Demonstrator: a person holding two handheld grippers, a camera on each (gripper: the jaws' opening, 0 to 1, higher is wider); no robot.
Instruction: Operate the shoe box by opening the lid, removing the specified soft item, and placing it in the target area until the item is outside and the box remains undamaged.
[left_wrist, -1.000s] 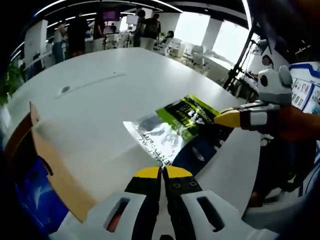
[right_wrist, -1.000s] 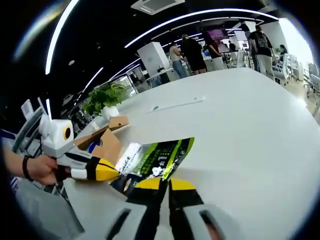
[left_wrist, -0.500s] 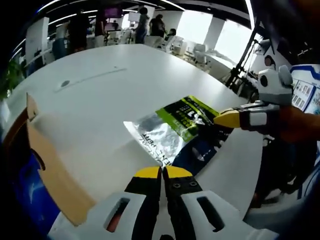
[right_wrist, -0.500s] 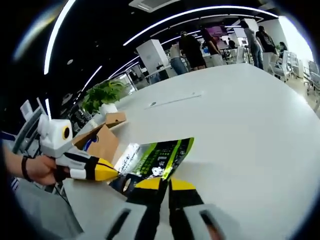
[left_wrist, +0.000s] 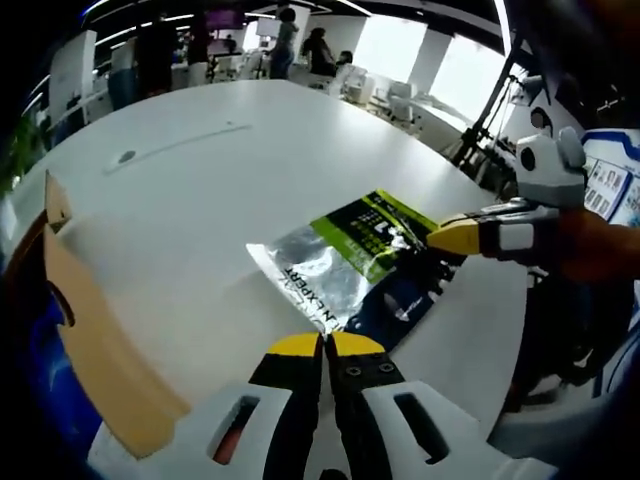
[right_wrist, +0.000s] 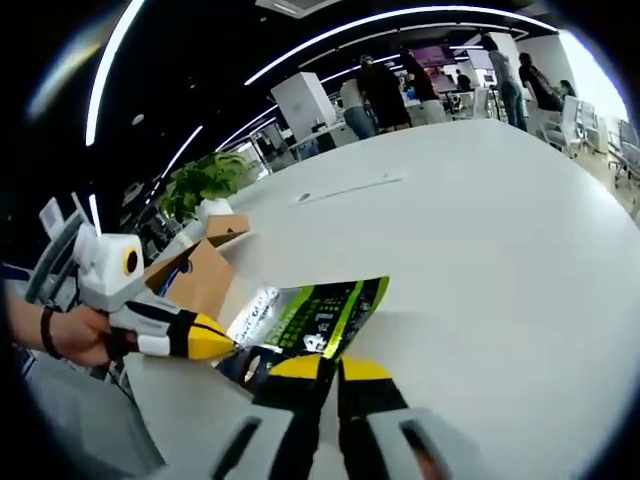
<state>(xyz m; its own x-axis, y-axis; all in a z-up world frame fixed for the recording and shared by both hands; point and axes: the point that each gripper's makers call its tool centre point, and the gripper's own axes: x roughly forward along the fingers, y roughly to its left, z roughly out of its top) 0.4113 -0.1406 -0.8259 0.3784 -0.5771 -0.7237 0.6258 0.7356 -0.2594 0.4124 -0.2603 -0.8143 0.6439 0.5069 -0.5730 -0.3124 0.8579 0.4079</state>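
Nothing has shifted but our cameras — the pouch (left_wrist: 350, 262) lies near the table (left_wrist: 190, 190) edge, outside the open shoe box (left_wrist: 75, 340), pinched by our right tool (right_wrist: 328, 368), left tool (left_wrist: 325, 346) closed empty — a jerk could tear it.

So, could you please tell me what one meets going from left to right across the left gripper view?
Open shoe box → silver-and-green soft packet → right tool pinching the packet's edge.

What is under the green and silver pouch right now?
The pouch lies on the white table, held at two edges by both grippers. Anything beneath it is covered.
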